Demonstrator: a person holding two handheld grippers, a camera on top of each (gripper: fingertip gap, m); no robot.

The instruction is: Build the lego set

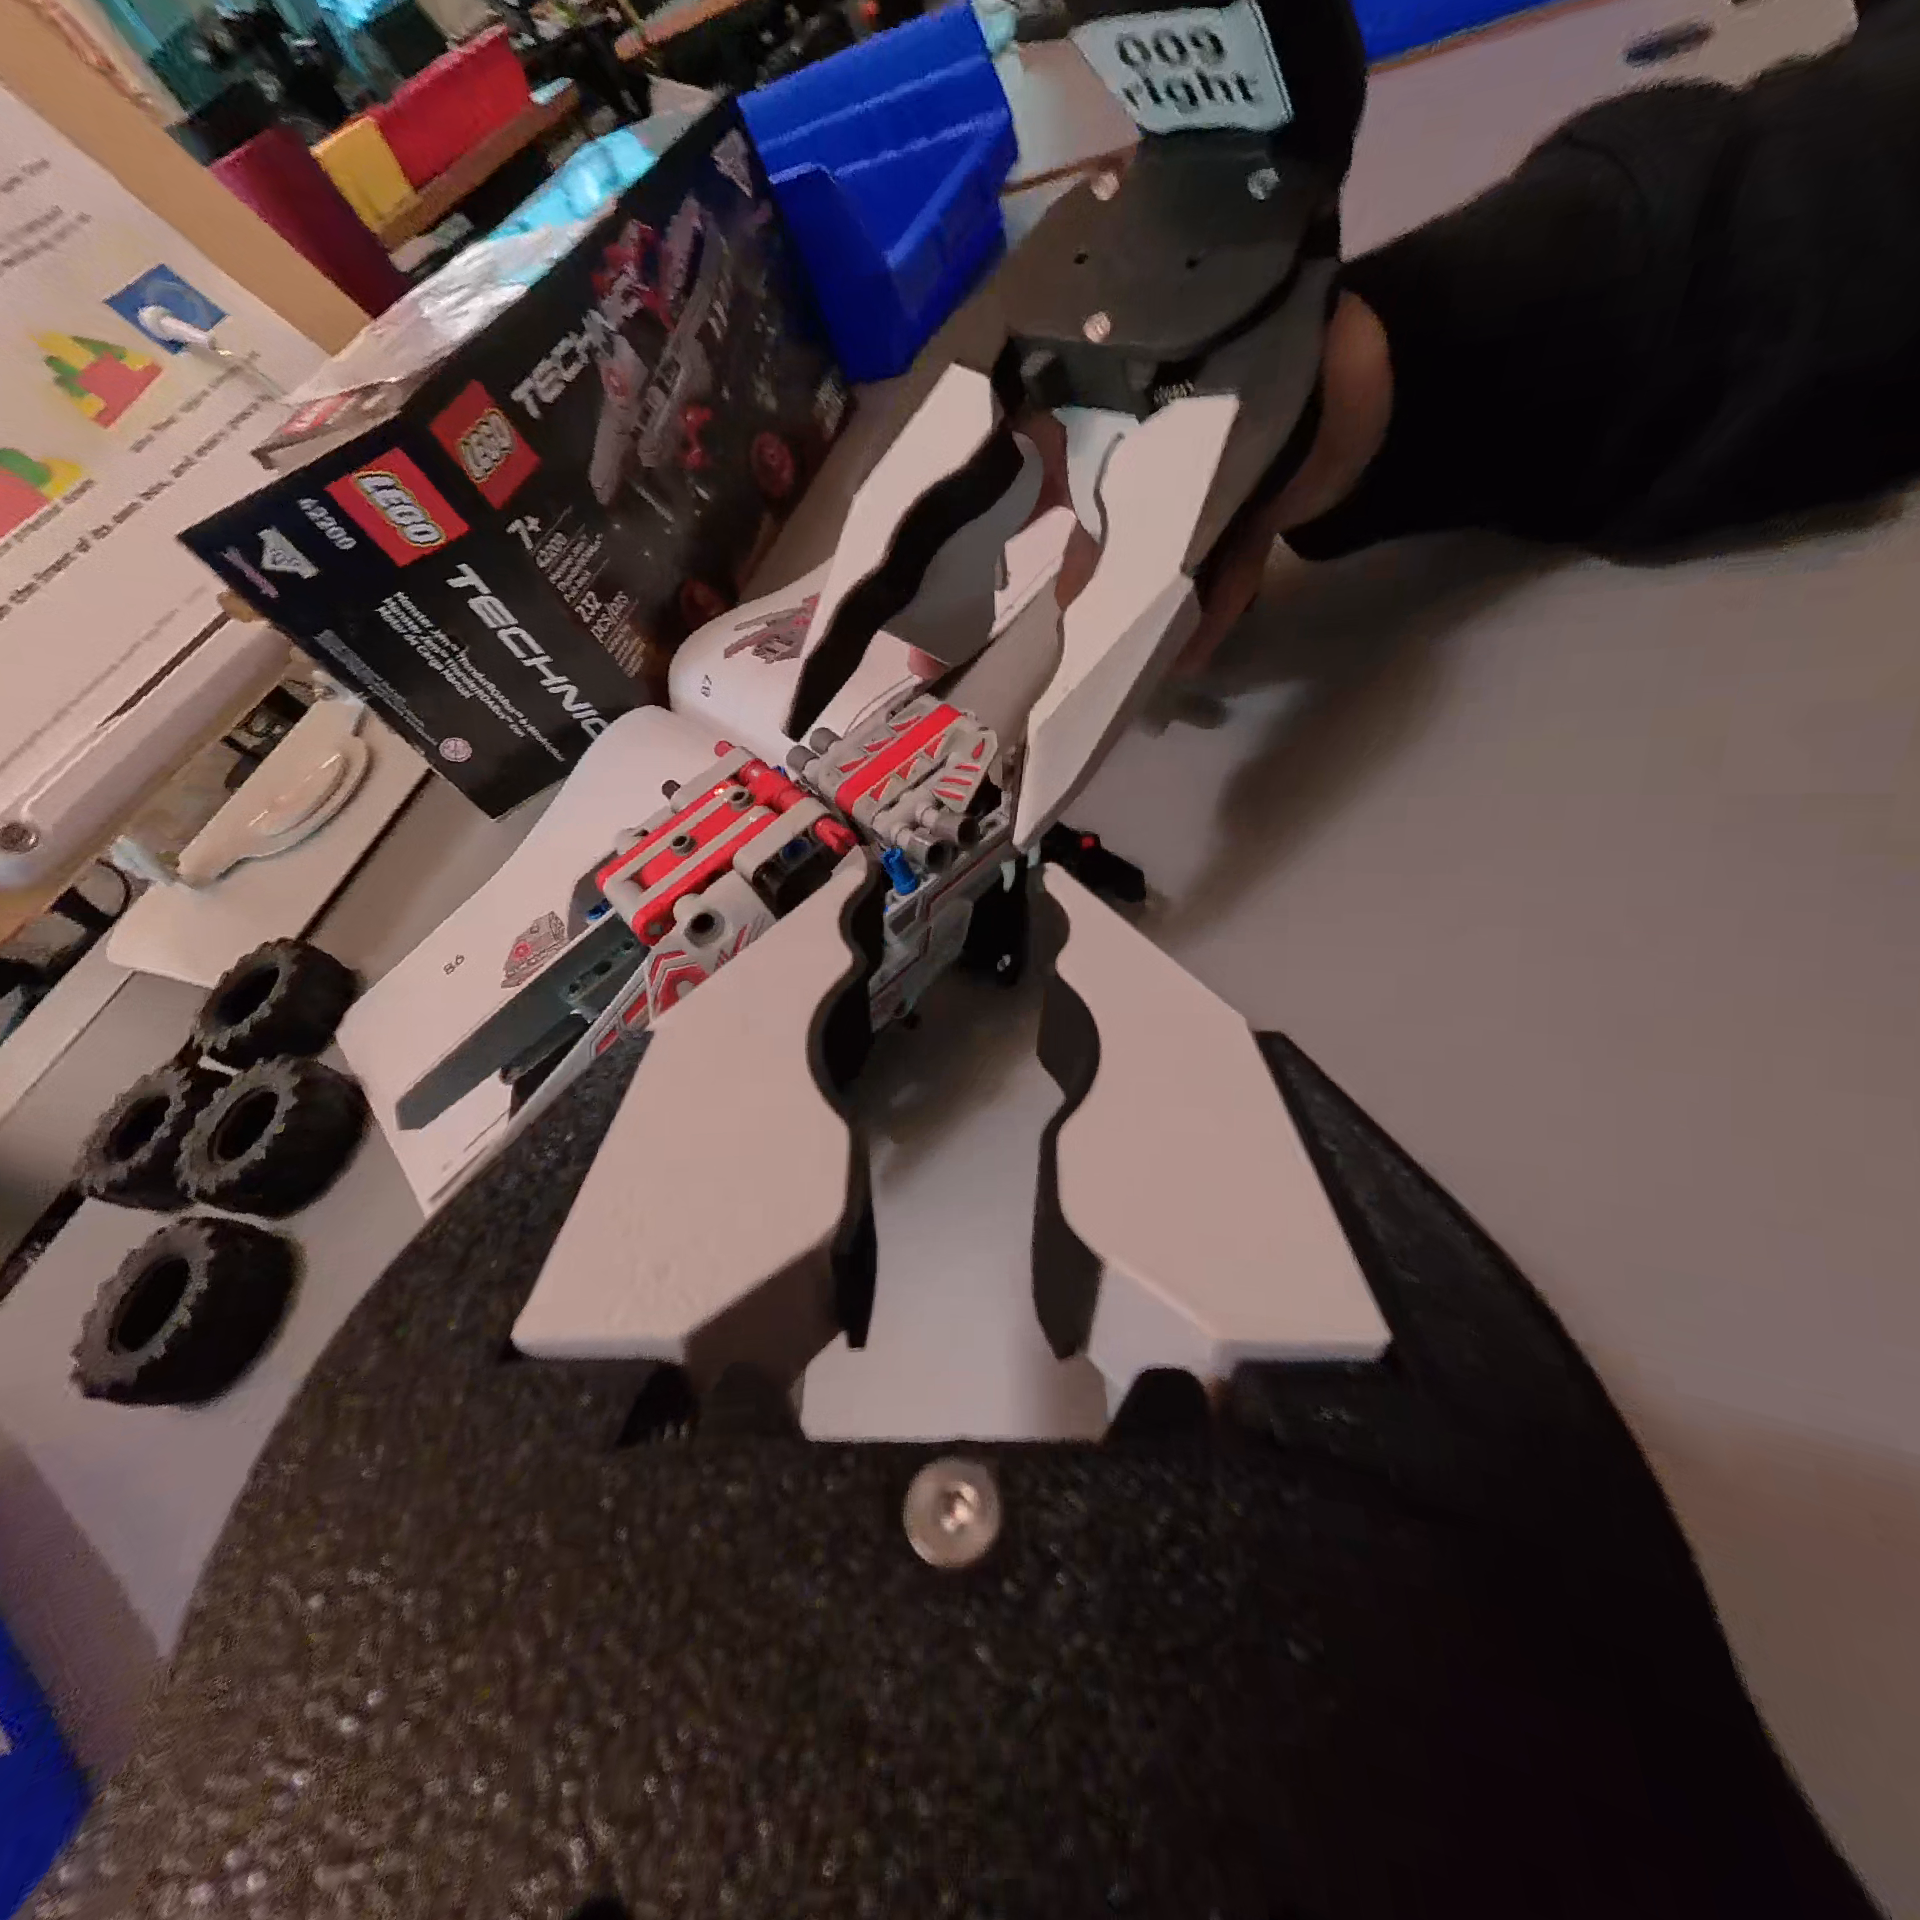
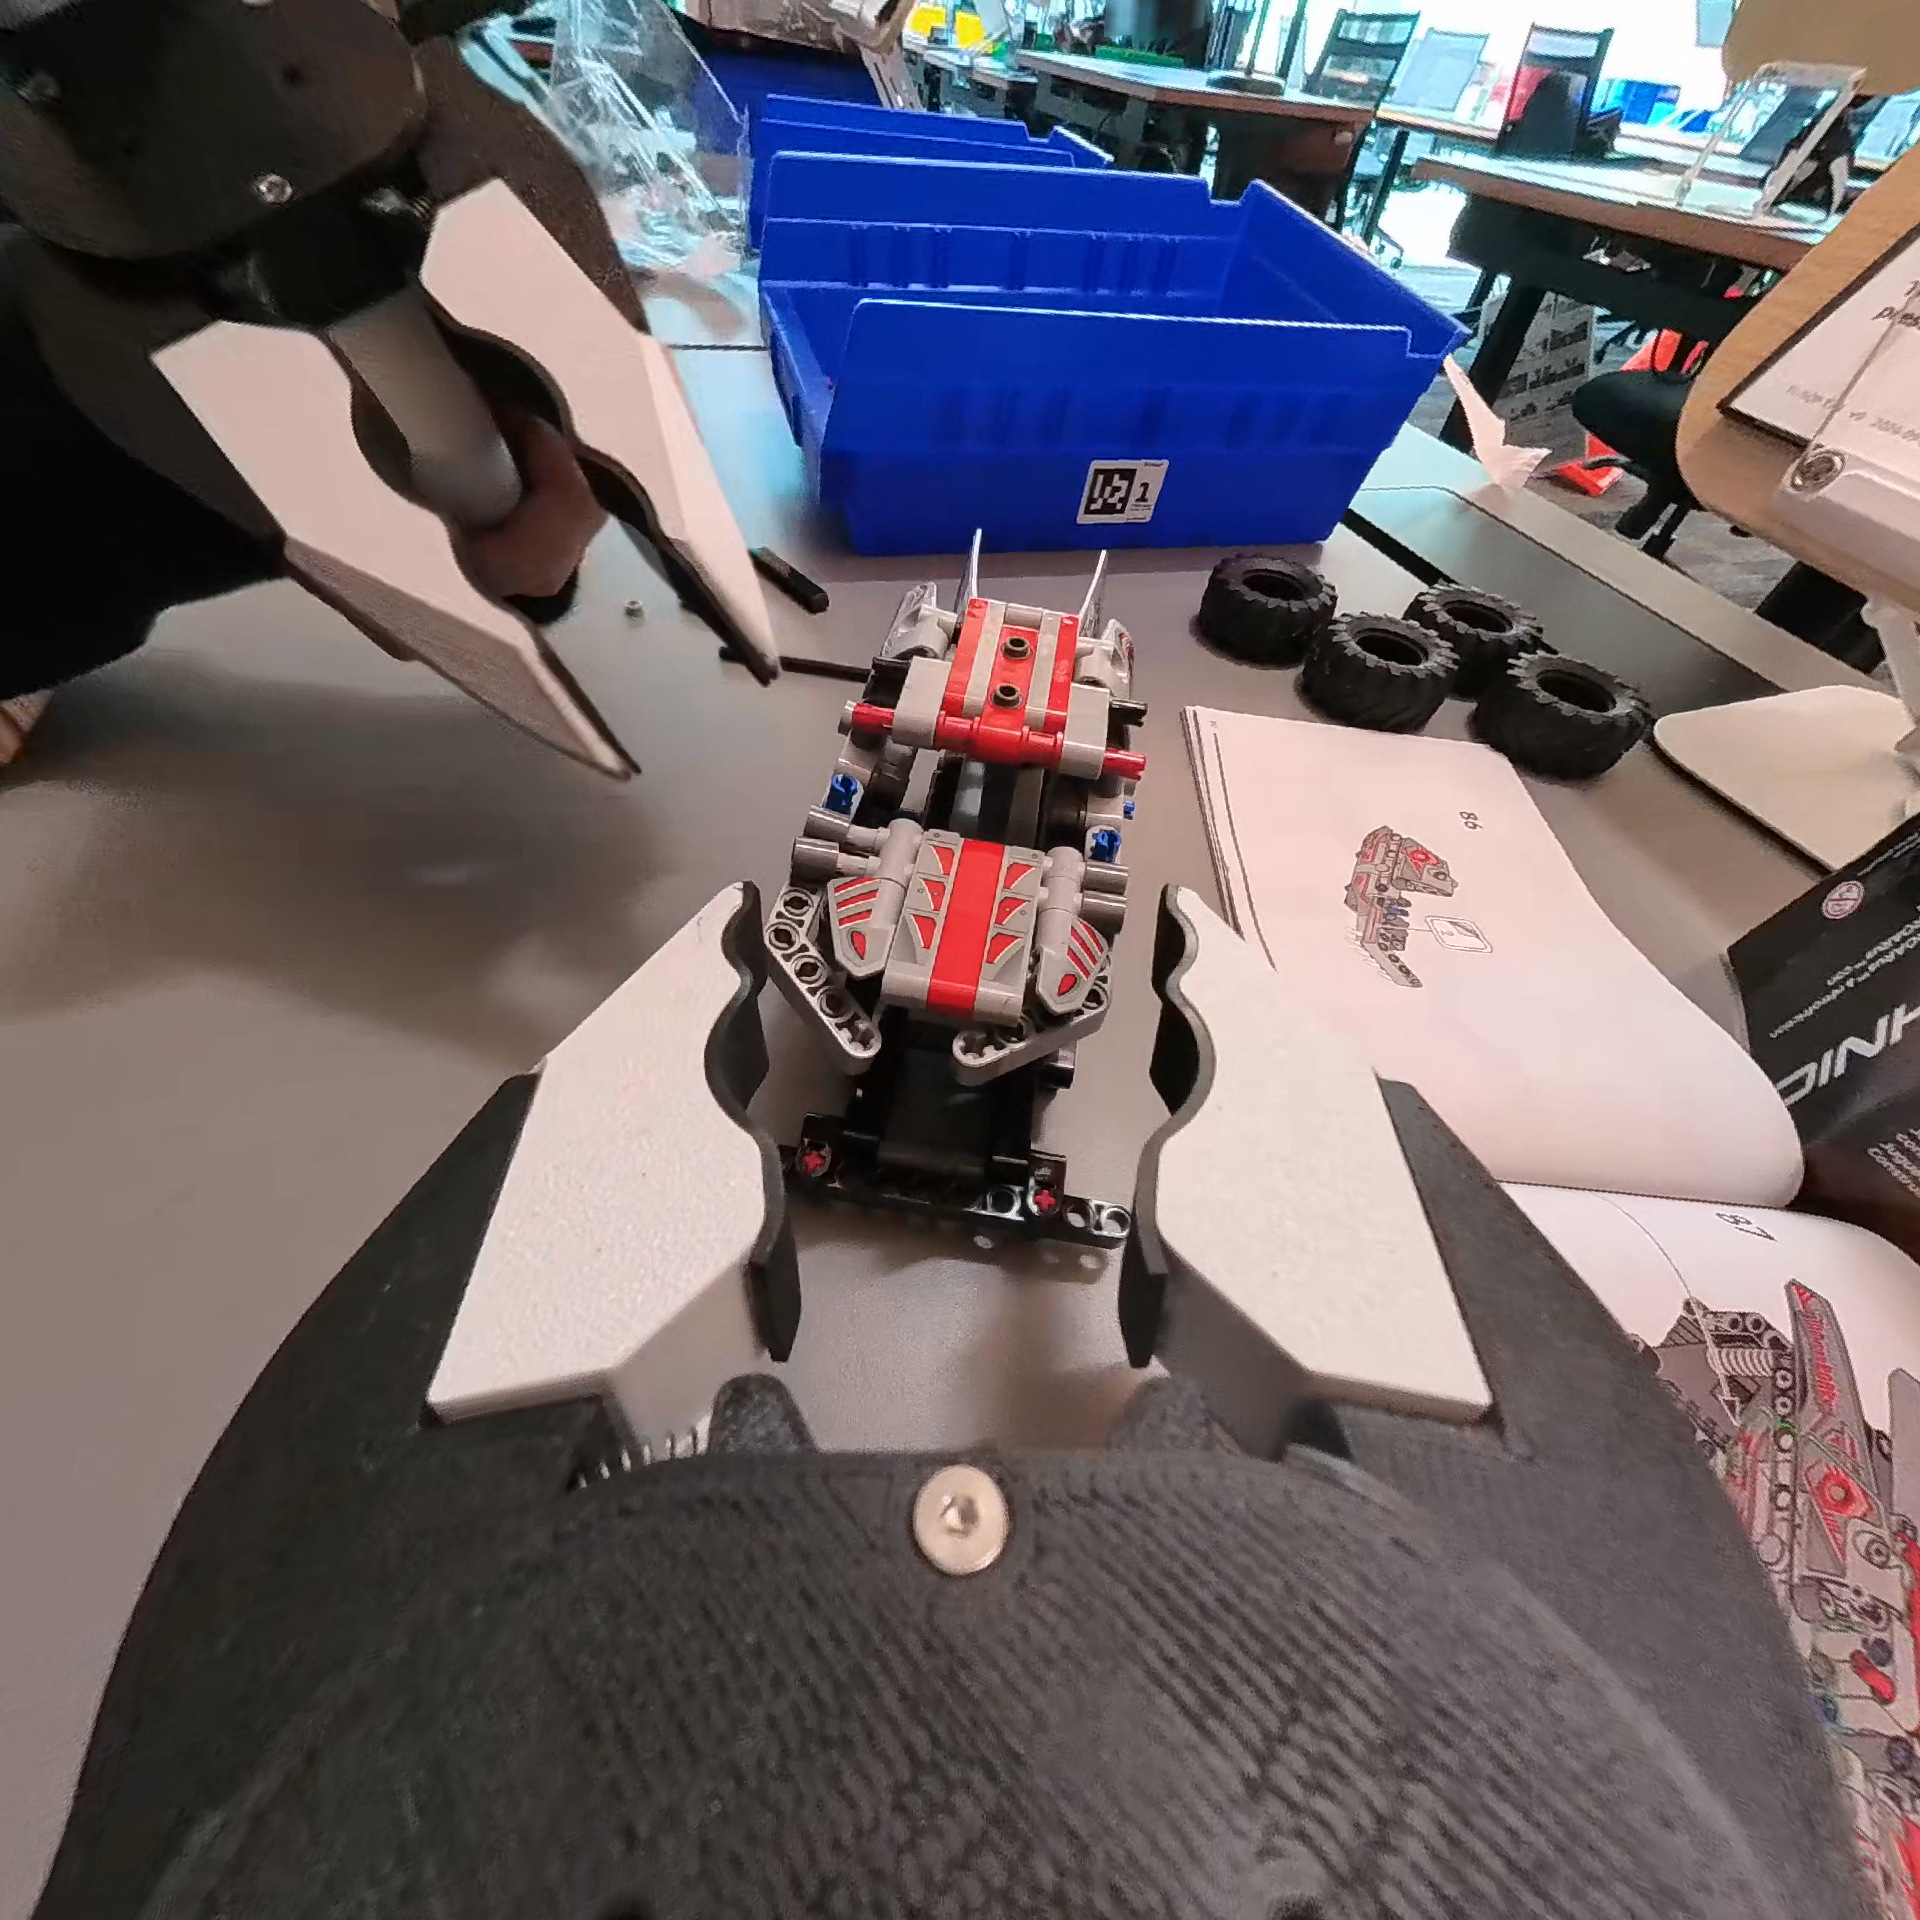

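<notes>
Right wrist view shows the grey worktop [image 2: 312, 935] carrying a blue bin [image 2: 1101, 343], an open instruction booklet [image 2: 1455, 935] and four black tyres [image 2: 1423, 655]. Between booklet and left hand-held gripper [image 2: 707, 717], whose fingers are spread and empty, sits the red-and-grey lego vehicle [image 2: 966, 894]. The right hand-held gripper [image 2: 956, 914] is spread too, straddling the vehicle's near end without clamping it.

From my left wrist view, my own fingers [image 1: 727, 1122] cover the Lego truck's [image 1: 748, 842] near end; the right gripper [image 1: 914, 717] masks its far end.
</notes>
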